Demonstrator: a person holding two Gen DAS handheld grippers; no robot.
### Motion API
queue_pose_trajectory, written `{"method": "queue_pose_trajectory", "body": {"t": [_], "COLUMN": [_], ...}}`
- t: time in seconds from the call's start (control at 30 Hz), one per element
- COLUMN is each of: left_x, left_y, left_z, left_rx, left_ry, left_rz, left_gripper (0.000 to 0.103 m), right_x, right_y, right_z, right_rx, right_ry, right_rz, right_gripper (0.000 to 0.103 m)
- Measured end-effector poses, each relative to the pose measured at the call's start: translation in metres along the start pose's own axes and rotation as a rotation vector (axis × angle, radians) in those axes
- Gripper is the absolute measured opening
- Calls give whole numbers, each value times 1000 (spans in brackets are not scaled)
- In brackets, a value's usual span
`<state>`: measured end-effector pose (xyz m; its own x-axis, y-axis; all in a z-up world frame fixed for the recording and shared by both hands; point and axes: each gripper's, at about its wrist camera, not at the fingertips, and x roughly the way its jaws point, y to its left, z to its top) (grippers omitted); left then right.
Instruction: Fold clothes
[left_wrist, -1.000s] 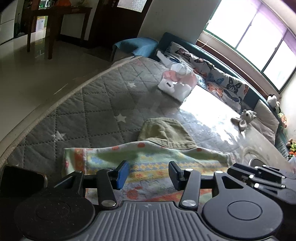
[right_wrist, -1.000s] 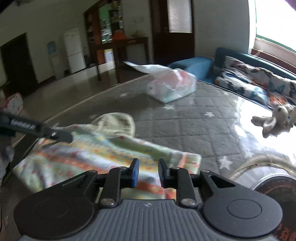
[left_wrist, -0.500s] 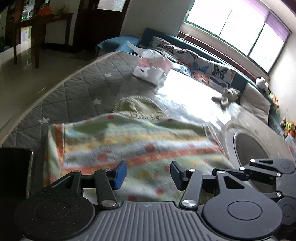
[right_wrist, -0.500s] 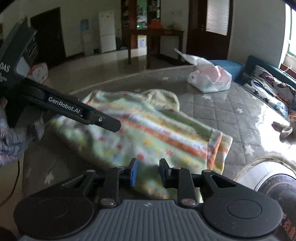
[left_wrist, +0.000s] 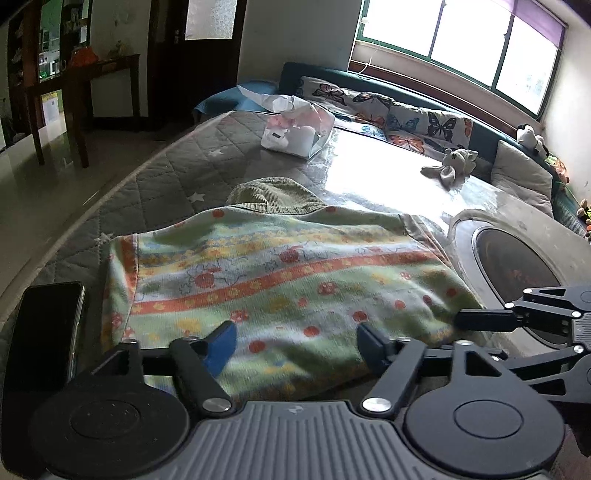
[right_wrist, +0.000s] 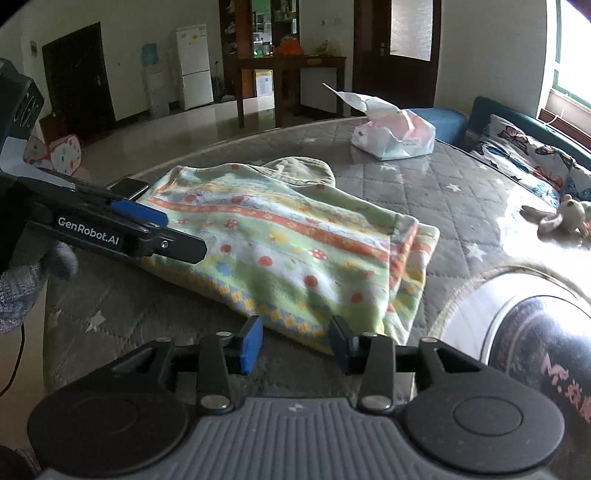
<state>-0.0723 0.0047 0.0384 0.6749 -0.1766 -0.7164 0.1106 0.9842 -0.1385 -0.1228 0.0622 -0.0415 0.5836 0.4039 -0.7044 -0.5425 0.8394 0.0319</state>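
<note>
Between my two open grippers, close below the wrists, lies the pastel green fleece garment with orange stripes and red dots (right_wrist: 288, 240), flat on the grey quilted star-print mattress (right_wrist: 406, 184). My right gripper (right_wrist: 295, 345) stands wide at the near hem, holding nothing; my left gripper (left_wrist: 295, 345) is just as wide over the cloth, also empty. At the right side the cloth is doubled, several layers stacked at one edge (right_wrist: 410, 258), and a plain olive hood (left_wrist: 273, 194) pokes out at the far end. I judge a fold is laid and the jaws are off it; whether another fold follows or this piece is finished, I cannot tell. Any further grasp would call for pinching all the layers at a corner together, since the fleece looks soft and would slip apart.

Left of the garment a black phone (left_wrist: 44, 332) lies just beside its edge, near the mattress border. Right of it sits a round pale mat with a dark centre (left_wrist: 517, 266), touching the cloth. Beyond the hood the mattress is open up to a white plastic bag (right_wrist: 395, 136) and a small grey plush toy (right_wrist: 561, 218).
</note>
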Motion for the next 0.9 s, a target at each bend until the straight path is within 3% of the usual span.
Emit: {"method": "queue_pose_trajectory", "body": {"t": [0.3,0.8,0.9], "left_x": [-11,-29,-31], "left_y": [-10,-19,-19], "left_z": [-12,-26,-29], "left_rx": [10,-8,-15], "left_ry": [-17,-61,-62], "left_rz": [27,27,41], "left_gripper": [103,103,103], "right_x": [-15,-35,-38], "right_y": [2,8,9], "right_z": [-17,-31,-33], "right_rx": [30,64,73], "right_ry": [-21,-75,-86], "right_rz": [-5,-31,-45], "right_gripper": [70,89,101]}}
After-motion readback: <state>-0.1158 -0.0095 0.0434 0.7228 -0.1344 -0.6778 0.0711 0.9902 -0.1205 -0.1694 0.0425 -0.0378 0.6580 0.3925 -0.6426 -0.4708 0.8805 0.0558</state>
